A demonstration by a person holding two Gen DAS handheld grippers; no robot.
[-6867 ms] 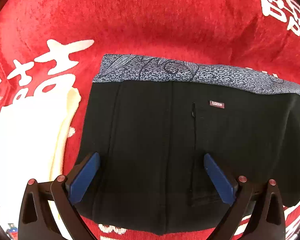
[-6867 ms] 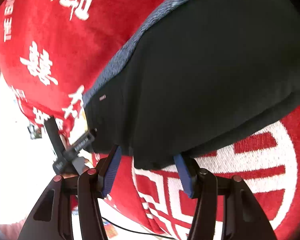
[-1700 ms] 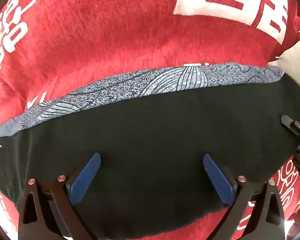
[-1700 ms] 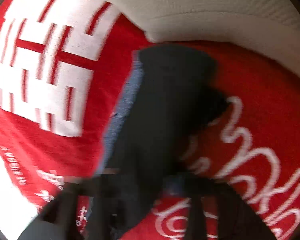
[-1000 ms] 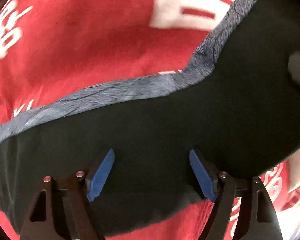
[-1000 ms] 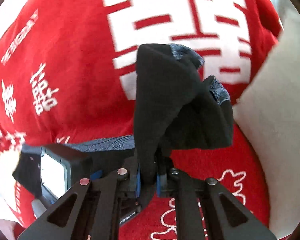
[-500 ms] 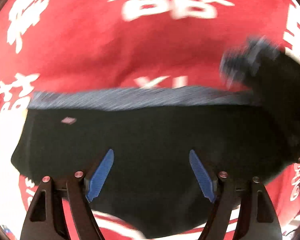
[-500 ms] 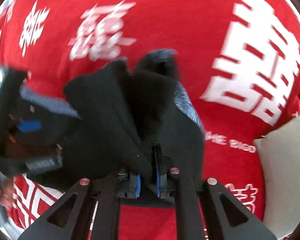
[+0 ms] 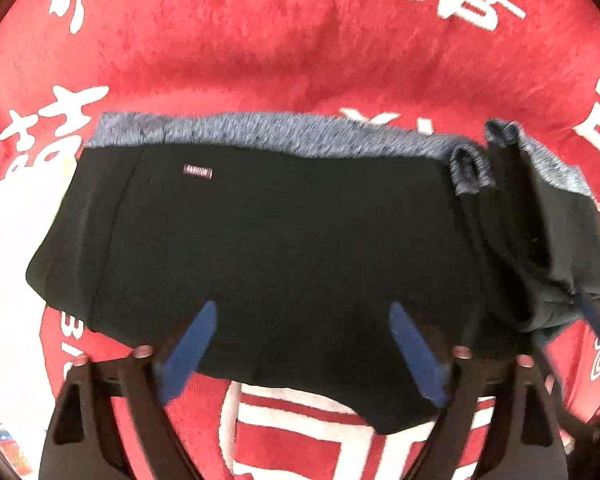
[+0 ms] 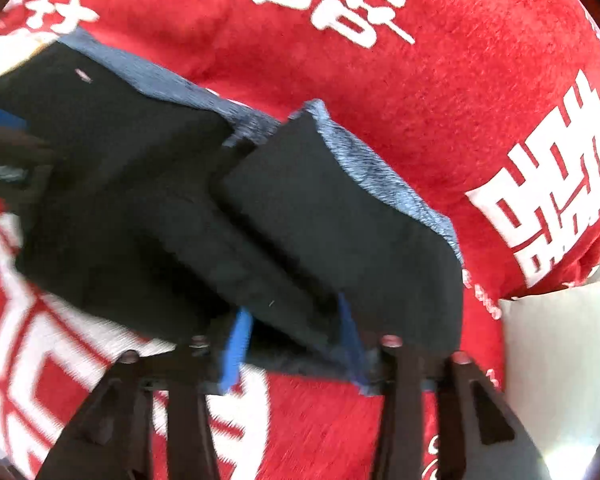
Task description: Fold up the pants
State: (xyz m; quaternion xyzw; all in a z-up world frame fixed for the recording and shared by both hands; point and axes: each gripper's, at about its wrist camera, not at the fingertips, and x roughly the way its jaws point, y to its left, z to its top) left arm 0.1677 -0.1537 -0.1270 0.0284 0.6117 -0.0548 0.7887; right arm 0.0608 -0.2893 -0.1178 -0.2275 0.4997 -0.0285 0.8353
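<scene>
Black pants point(image 9: 284, 240) with a grey-blue waistband point(image 9: 260, 132) lie flat on a red blanket point(image 9: 300, 48). Their right end is folded back over the rest as a flap point(image 10: 332, 224), which also shows in the left wrist view as a bunched flap point(image 9: 540, 240). My left gripper point(image 9: 304, 344) hovers over the pants' near edge, its jaws opening wide with nothing pinched. My right gripper point(image 10: 294, 340) is at the flap's near edge. Its jaws are opening, the cloth edge still lies between them, and the pads no longer press on it.
The red blanket point(image 10: 440, 80) bears large white characters. A cream pillow point(image 10: 560, 340) lies at the right. A white surface point(image 9: 4, 280) borders the blanket at the left. The left gripper's body point(image 10: 8, 148) shows at the right wrist view's left edge.
The right gripper carried the pants' end over and down onto the rest, then its shut jaws parted. The left gripper slid along the pants and its jaws widened.
</scene>
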